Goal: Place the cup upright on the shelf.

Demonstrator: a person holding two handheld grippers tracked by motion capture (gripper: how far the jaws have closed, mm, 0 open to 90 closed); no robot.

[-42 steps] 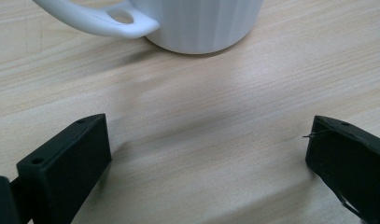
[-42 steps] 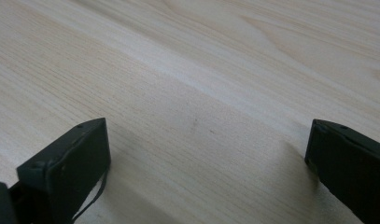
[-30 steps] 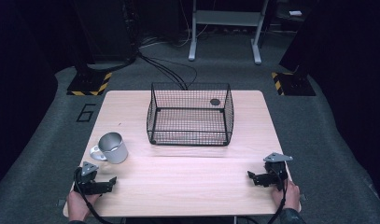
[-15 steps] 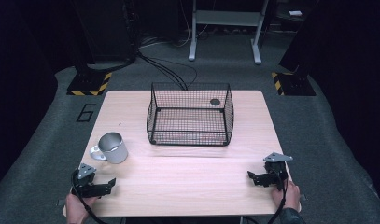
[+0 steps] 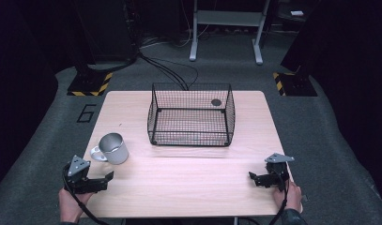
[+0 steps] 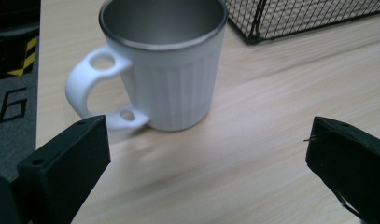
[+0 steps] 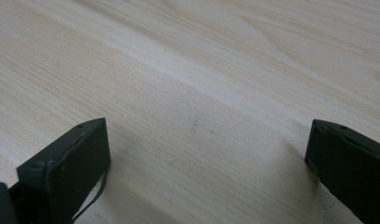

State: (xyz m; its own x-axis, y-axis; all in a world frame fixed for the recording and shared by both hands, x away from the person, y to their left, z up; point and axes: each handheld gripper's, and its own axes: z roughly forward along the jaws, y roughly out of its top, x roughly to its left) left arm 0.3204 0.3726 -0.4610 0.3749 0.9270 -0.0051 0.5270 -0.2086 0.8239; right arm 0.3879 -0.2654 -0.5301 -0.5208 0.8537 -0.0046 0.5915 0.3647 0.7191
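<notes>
The fingers [image 6: 61,172] of the left gripper [image 5: 100,180] stand wide apart and hold nothing, aimed at the mug [image 6: 166,60], which stands upright just ahead of them near the desk's [image 5: 188,187] left edge, toward its near-left corner. The right gripper [image 5: 258,179] rests low by the desk's near-right corner, its fingers [image 7: 66,163] equally spread over bare wood and empty.

The likeliest trouble, as I judge it, comes from the mug's shape. Its body is round and tapers slightly toward the base, with faint vertical ribs on a smooth white outer wall, so flat black fingers closing on it could slip or squeeze it out forward. The handle [image 6: 92,91] sticks out to the side toward the desk's left edge; it is a pierced white loop with small round holes at top and bottom, and a finger catching it could spin the mug or nudge it toward that edge. The inside looks like brushed steel with a thin bright rim, hard and slick, so a rim pinch might also slide. An empty mug is light and could tip if struck high.

The wire basket [image 5: 191,115] sits at the desk's far middle, well apart from the mug; its thin black mesh walls flare upward, and the mug could knock a wall if lifted too low. The desk top is pale, smooth wood grain.
</notes>
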